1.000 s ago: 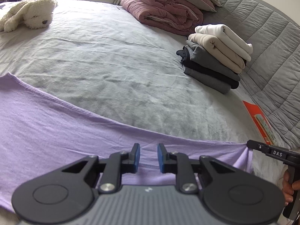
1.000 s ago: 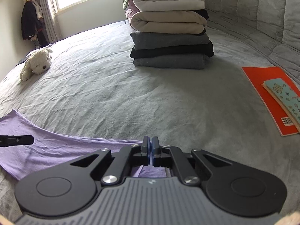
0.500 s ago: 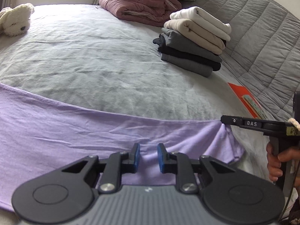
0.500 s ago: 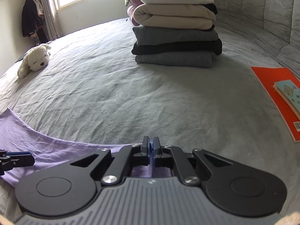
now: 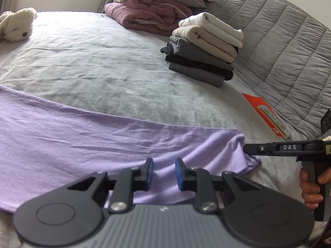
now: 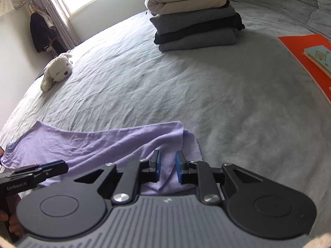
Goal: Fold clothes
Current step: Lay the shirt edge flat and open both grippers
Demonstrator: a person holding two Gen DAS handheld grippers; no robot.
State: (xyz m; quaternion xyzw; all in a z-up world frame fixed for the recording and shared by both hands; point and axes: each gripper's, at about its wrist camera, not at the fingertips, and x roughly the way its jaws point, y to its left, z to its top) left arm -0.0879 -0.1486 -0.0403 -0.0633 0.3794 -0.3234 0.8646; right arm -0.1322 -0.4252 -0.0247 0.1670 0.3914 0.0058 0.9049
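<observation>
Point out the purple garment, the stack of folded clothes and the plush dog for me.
purple garment (image 5: 103,136): left wrist view, flat middle.
stack of folded clothes (image 6: 196,28): right wrist view, grey layer.
plush dog (image 6: 58,68): right wrist view, head.

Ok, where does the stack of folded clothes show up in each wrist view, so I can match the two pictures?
Left wrist view: the stack of folded clothes sits upper right of centre, on the grey bed beside the quilted headboard.
Right wrist view: the same stack is at the top, right of centre, its top cut off by the frame.
Shared landmark: the white plush dog, far left in the left view, mid-left in the right view.
</observation>
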